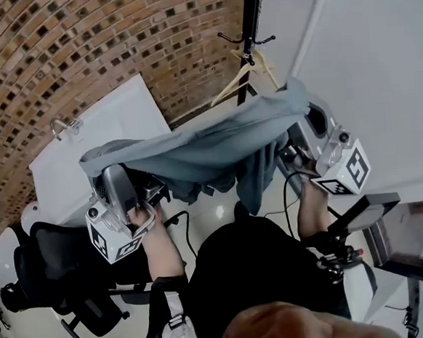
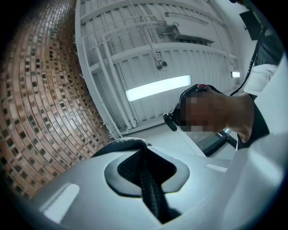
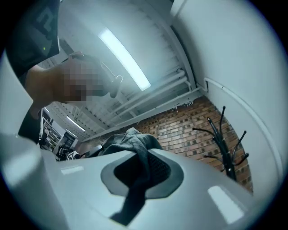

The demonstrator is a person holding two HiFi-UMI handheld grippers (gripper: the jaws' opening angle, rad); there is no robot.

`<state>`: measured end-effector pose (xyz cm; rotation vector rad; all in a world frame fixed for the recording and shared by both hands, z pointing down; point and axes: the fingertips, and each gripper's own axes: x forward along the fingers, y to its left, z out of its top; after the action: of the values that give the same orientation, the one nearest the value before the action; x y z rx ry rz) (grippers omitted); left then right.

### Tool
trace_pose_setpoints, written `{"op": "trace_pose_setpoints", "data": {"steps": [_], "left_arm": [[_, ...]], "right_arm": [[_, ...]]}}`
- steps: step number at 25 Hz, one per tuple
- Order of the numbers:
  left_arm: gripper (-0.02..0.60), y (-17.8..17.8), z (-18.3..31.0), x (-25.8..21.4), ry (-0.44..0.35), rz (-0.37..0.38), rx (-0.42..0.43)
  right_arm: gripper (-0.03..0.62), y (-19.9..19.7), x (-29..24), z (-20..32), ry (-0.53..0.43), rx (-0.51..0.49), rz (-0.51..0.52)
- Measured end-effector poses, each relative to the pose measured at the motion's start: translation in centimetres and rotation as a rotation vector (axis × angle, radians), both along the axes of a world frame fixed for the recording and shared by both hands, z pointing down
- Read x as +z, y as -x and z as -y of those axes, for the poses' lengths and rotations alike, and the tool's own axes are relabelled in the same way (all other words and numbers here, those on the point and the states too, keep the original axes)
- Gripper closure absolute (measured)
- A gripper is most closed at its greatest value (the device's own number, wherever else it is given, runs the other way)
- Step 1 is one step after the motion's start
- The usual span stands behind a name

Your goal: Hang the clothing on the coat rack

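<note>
A grey-blue garment [image 1: 210, 150] hangs stretched between my two grippers at chest height. My left gripper [image 1: 114, 169] is shut on its left end, and dark cloth [image 2: 146, 179] runs between the jaws in the left gripper view. My right gripper [image 1: 299, 108] is shut on the right end, where grey fabric [image 3: 135, 155] bunches out of the jaws. The black coat rack [image 1: 250, 34] stands ahead beyond the garment, with a wooden hanger [image 1: 248, 73] on it. The right gripper view shows the coat rack [image 3: 225, 150] to the right, against the brick wall.
A white table [image 1: 102, 126] with a metal fitting [image 1: 62, 126] stands ahead on the left before a brick wall [image 1: 78, 44]. A black office chair [image 1: 55, 261] is close on my left. A white wall [image 1: 378, 57] and a dark frame [image 1: 375, 214] are on the right.
</note>
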<state>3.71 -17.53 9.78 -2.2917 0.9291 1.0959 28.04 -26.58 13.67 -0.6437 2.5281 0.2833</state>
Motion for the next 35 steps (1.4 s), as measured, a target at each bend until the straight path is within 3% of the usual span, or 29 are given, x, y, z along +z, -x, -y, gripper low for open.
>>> {"op": "trace_pose_setpoints", "data": {"steps": [7, 11, 17, 21, 23, 25, 26, 28, 29, 30, 32, 35], "left_arm": [[0.551, -7.4, 10.0, -3.0, -0.029, 0.010, 0.111], [0.551, -10.5, 15.1, -3.4, -0.024, 0.018, 0.178], [0.551, -11.9, 20.7, -3.9, -0.059, 0.015, 0.283], [0.551, -11.6, 25.2, -7.9, -0.126, 0.007, 0.338], [0.549, -12.4, 29.2, -11.1, -0.163, 0.026, 0.322], [0.543, -14.6, 36.5, -13.0, -0.084, 0.076, 0.229], [0.537, -16.3, 41.8, -13.0, 0.031, 0.106, 0.194], [0.538, -19.5, 51.7, -10.5, 0.343, 0.170, 0.209], [0.540, -20.6, 54.5, -8.3, 0.468, 0.210, 0.229], [0.540, -21.1, 55.6, -5.8, 0.543, 0.246, 0.251], [0.533, -21.4, 54.7, -1.4, 0.581, 0.275, 0.305], [0.528, -21.6, 52.7, 0.7, 0.549, 0.269, 0.366]], "right_arm": [[0.582, -9.1, -4.0, 5.9, -0.089, 0.212, -0.040], [0.582, -12.6, -4.2, 9.1, -0.091, 0.300, -0.029], [0.582, -14.6, -4.4, 13.3, -0.098, 0.403, -0.011], [0.582, -14.5, -9.3, 16.9, -0.181, 0.433, 0.025], [0.582, -15.9, -12.7, 20.2, -0.241, 0.472, 0.073], [0.582, -18.8, -15.3, 26.0, -0.239, 0.600, 0.105], [0.582, -20.3, -15.5, 29.7, -0.194, 0.675, 0.103], [0.582, -22.0, -12.3, 38.1, 0.015, 0.759, 0.052], [0.582, -22.1, -8.5, 41.8, 0.158, 0.737, 0.024], [0.582, -22.0, -3.7, 44.0, 0.285, 0.683, 0.008], [0.580, -20.3, 4.9, 44.0, 0.408, 0.557, -0.001], [0.580, -15.5, 8.5, 40.4, 0.389, 0.378, 0.030]]}}
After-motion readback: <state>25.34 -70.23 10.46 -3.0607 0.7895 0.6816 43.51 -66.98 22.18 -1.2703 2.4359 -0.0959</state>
